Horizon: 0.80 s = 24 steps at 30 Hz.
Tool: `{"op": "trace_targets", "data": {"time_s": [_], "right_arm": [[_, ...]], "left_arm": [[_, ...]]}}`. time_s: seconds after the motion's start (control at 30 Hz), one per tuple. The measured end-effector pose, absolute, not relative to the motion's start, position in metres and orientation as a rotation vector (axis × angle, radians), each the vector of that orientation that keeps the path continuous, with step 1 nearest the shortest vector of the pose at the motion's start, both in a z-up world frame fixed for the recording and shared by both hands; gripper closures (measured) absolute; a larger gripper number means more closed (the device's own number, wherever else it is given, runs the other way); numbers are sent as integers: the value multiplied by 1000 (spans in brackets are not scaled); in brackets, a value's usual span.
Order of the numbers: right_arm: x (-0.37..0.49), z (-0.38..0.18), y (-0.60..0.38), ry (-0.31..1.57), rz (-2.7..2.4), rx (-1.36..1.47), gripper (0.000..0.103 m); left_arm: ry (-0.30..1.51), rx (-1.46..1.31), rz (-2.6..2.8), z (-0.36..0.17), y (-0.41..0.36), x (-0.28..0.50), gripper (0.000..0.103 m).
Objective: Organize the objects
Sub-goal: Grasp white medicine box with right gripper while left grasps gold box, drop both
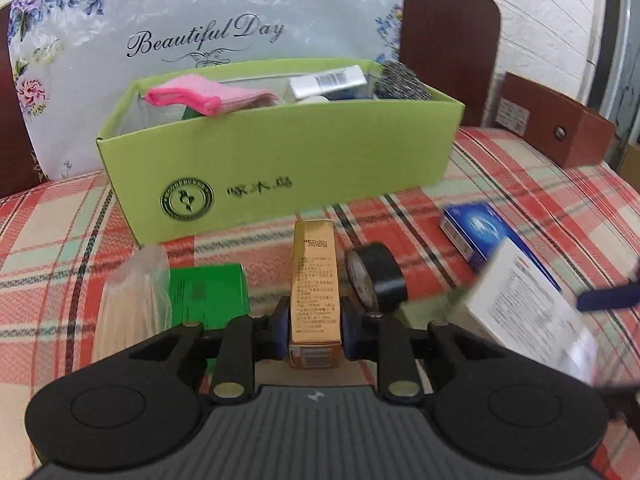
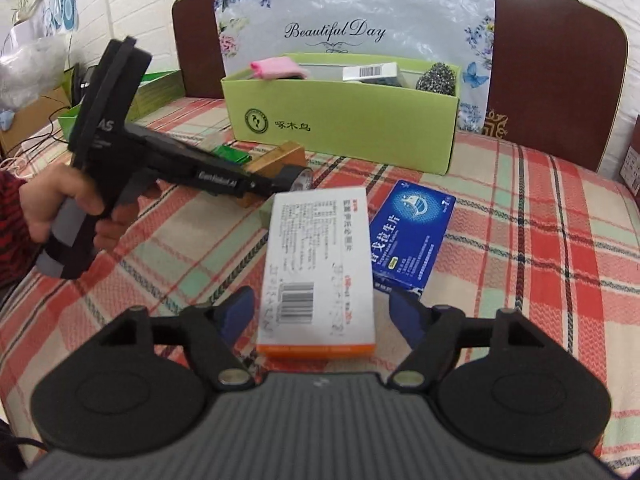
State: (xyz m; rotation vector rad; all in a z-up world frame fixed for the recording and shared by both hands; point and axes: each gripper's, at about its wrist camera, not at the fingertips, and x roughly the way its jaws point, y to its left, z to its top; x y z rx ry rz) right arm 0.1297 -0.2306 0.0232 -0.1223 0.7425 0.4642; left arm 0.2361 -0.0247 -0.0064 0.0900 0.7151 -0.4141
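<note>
- Left gripper: jaws clamped on a gold box, low over the plaid bed.
- Right gripper: jaws apart, on either side of a white box.
- Green box beyond, holding pink cloth.

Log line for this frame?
left gripper: shut on gold box | right gripper: open around white box | green bin: part filled

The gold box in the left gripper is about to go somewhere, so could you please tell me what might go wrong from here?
1. The gold box is pinched only near its rear end by the left gripper; it may pivot or slip.
2. The black tape roll stands right beside it and could get knocked.
3. The green bin looks crowded, so the box may catch.
</note>
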Motion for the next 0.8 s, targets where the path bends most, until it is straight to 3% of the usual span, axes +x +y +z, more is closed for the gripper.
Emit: {"op": "trace_targets", "data": {"time_s": [0.3,0.37,0.43,0.63,0.8], "right_arm": [[149,6,-212,761,452,-110,24],[147,3,-207,757,424,-146,38],[145,4,-207,761,409,-164,38],[139,45,-222,674,433,-109,38],[179,93,-214,531,390,-99,38]], "left_arm": [[719,153,-444,-5,-31,207,77],[729,144,-451,-6,-32,211,78],[726,122,-460,0,-28,208,79],[606,64,-494,57,-9,191,79],[478,31,-391,116,-5,227,78]]}}
